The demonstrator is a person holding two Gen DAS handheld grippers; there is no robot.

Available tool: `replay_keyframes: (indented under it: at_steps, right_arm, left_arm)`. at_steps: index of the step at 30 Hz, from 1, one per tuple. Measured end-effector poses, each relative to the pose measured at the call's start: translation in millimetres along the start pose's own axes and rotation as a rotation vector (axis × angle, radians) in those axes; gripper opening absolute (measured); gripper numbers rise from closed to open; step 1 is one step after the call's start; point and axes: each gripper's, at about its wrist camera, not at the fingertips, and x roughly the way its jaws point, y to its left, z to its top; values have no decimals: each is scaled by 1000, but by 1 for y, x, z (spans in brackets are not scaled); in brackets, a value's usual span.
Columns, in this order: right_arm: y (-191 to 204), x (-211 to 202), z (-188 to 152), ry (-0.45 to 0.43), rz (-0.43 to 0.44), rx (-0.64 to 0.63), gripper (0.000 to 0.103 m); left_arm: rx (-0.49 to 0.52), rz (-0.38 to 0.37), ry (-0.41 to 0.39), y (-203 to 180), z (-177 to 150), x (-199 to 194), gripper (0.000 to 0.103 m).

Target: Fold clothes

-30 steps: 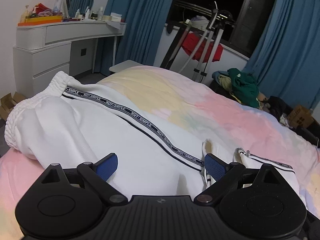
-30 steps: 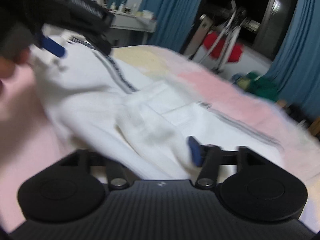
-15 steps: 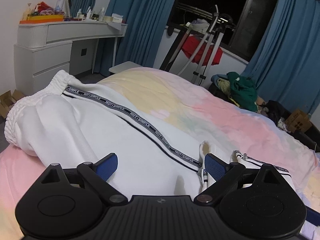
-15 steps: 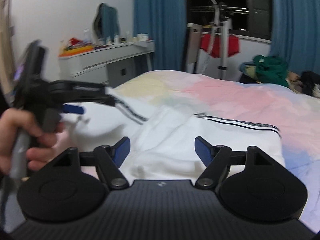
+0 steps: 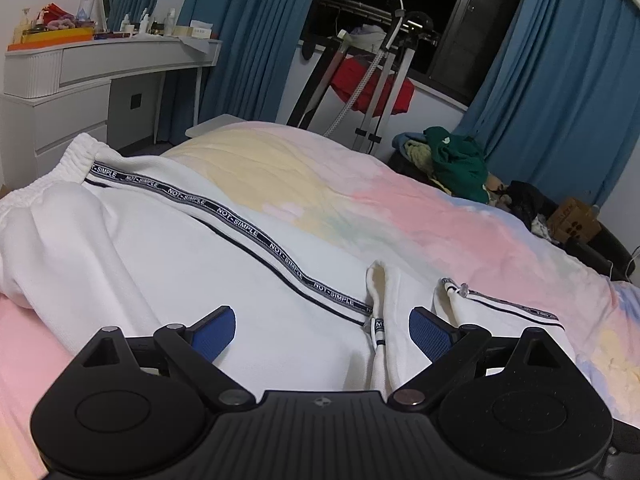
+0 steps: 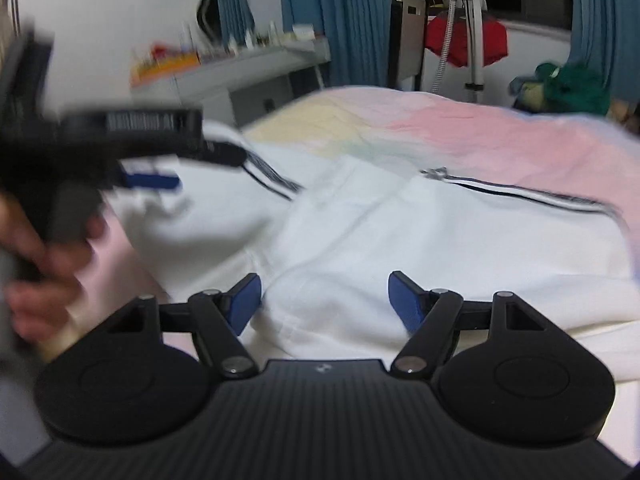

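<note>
Swinging round since a second ago, the right gripper (image 6: pixel 322 300) is closing over folded white trousers (image 5: pixel 180 248) without pinching them, the left gripper (image 5: pixel 320 330) gapes empty, and another fold looks due.

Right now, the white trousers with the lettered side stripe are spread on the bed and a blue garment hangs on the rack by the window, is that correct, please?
Not quite: the garment on the rack is red, not blue, as the left wrist view shows. The white trousers with the lettered side stripe do lie spread on the bed.
</note>
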Motion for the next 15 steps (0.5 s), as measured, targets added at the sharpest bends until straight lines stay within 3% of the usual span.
replay_keyframes:
  at_steps: [4, 6, 8, 10, 12, 15]
  right_arm:
    - [9, -2, -4, 32, -30, -84, 59]
    - [17, 0, -7, 40, -42, -139, 47]
    - [25, 0, -10, 40, -64, -194, 24]
    - [28, -5, -7, 30, -95, -215, 9]
    - [28, -16, -2, 18, -86, -200, 3]
    - [36, -32, 0, 12, -28, -209, 4]
  left_arm:
    - [-1, 10, 2, 0, 0, 1, 95]
    - [5, 28, 6, 1, 0, 1, 95]
    - [35, 104, 18, 2, 1, 2, 95]
    - [40, 143, 31, 6, 1, 2, 95]
    - [26, 146, 42, 10, 3, 2, 95]
    - [24, 144, 45, 11, 5, 0, 95]
